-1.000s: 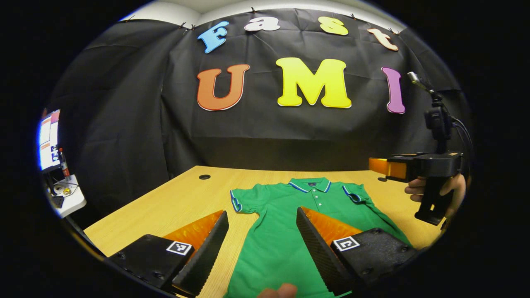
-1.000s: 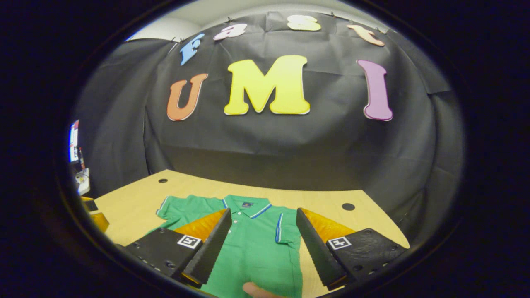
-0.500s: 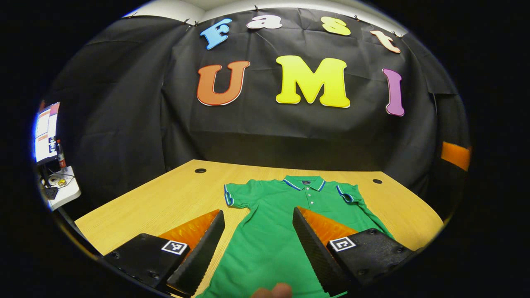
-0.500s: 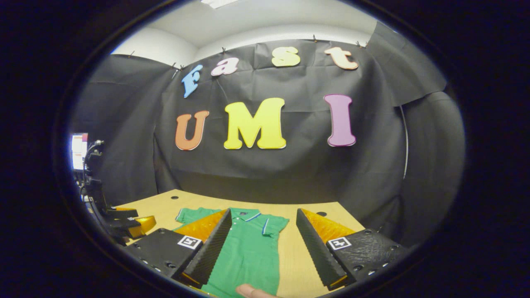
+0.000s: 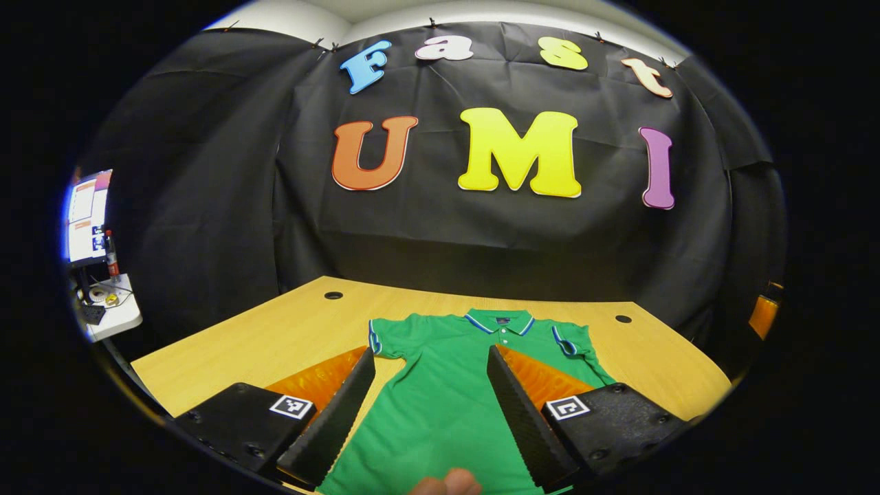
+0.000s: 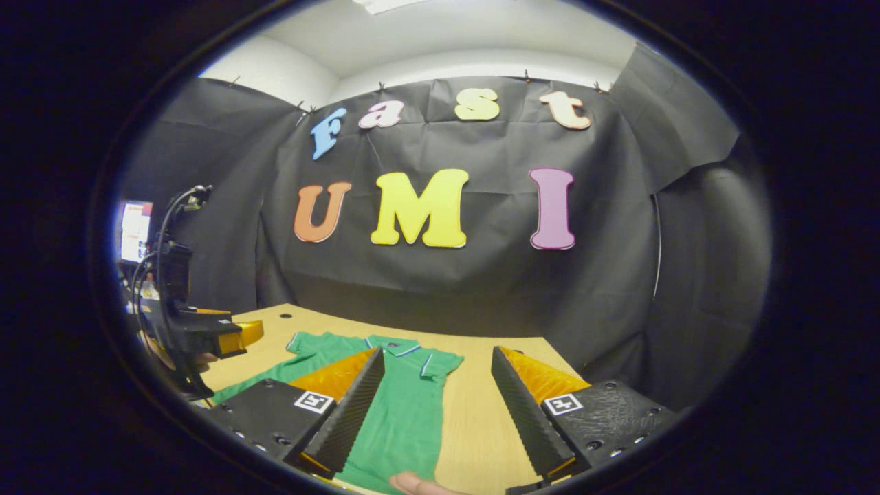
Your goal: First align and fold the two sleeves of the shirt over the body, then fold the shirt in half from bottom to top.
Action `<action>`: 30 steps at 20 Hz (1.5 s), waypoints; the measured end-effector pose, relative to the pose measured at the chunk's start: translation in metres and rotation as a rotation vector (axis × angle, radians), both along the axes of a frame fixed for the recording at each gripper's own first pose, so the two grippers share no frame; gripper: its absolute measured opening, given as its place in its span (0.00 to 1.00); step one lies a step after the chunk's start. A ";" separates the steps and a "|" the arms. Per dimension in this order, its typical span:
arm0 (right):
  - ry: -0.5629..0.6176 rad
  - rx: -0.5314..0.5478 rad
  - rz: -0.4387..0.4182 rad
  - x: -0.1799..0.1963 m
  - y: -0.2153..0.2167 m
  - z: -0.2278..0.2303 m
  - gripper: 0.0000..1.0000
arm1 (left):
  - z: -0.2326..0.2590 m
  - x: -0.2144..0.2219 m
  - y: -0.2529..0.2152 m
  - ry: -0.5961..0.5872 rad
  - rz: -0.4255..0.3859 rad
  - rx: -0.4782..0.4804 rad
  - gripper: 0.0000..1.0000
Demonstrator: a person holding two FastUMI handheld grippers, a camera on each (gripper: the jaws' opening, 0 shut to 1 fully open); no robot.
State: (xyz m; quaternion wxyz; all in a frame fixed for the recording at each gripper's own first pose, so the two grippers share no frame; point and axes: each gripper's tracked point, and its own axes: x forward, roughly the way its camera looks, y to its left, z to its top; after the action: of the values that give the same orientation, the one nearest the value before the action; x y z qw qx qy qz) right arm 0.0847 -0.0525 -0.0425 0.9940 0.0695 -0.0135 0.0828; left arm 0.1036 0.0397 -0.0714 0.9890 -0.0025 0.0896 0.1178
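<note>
A green polo shirt [image 5: 454, 385] with blue-and-white trim lies flat on the wooden table [image 5: 275, 337], collar toward the wall, both short sleeves spread out. My left gripper [image 5: 432, 412] hangs open above the shirt's lower body, nothing between its fingers. In the right gripper view the same shirt [image 6: 405, 405] lies left of centre, and my right gripper [image 6: 434, 412] stands open over the shirt's right edge and bare table [image 6: 481, 412]. The left gripper [image 6: 227, 337] also shows at the far left of the right gripper view, held in a hand.
Two round cable holes [image 5: 333, 295] [image 5: 623, 319] sit near the table's back edge. A side desk with a screen and small items [image 5: 93, 275] stands left of the table. A fingertip [image 5: 447, 483] shows at the bottom of the left gripper view.
The right gripper has drawn back and to the right, off the shirt's chest; the shirt now looks smaller and farther left in its view. The left gripper shifted slightly. Both stayed open.
</note>
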 end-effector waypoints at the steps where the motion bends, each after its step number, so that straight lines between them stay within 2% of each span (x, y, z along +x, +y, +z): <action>1: 0.011 0.019 -0.001 -0.001 -0.002 -0.002 0.96 | 0.006 0.017 0.007 -0.002 0.002 -0.002 1.00; 5: -0.029 0.053 -0.043 -0.001 -0.026 0.009 0.95 | -0.005 0.094 0.054 0.046 0.043 0.020 1.00; 7: -0.044 0.110 -0.024 -0.004 -0.026 0.012 0.95 | -0.035 0.133 0.085 0.085 0.076 -0.015 1.00; 9: -0.034 0.135 -0.013 0.001 -0.030 0.006 0.94 | -0.082 0.158 0.119 0.179 0.121 -0.038 1.00; 11: -0.030 0.127 -0.034 0.006 -0.041 0.003 0.94 | -0.117 0.171 0.141 0.254 0.156 -0.113 1.00; 14: -0.035 0.152 -0.034 0.011 -0.046 0.002 0.95 | -0.139 0.186 0.157 0.287 0.162 -0.226 1.00; 18: 0.014 0.197 -0.045 0.026 -0.053 -0.015 0.95 | -0.152 0.194 0.157 0.325 0.121 -0.228 1.00; 23: 0.030 0.172 -0.033 0.032 -0.043 -0.021 0.95 | -0.166 0.209 0.139 0.365 0.039 -0.221 1.00; 24: 0.029 0.163 -0.028 0.032 -0.040 -0.021 0.95 | -0.174 0.209 0.140 0.391 0.044 -0.203 0.89; 26: 0.023 0.152 -0.024 0.033 -0.037 -0.021 0.95 | -0.183 0.206 0.141 0.428 0.067 -0.182 0.79; 27: 0.023 0.150 -0.021 0.034 -0.037 -0.021 0.95 | -0.182 0.210 0.145 0.413 0.070 -0.178 0.99; 28: 0.026 0.151 -0.018 0.035 -0.035 -0.023 0.95 | -0.179 0.211 0.146 0.412 0.075 -0.188 0.74; 29: 0.031 0.153 -0.016 0.037 -0.035 -0.024 0.95 | -0.183 0.211 0.150 0.420 0.094 -0.191 0.82; 30: 0.039 0.154 -0.017 0.039 -0.035 -0.027 0.95 | -0.183 0.211 0.155 0.420 0.116 -0.200 0.44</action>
State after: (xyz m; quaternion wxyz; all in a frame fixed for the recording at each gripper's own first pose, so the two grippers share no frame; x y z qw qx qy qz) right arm 0.1232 -0.0872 -0.0697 0.9865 0.1473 -0.0010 0.0718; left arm 0.3145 0.1943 -0.2545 0.9351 -0.0812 0.3041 0.1628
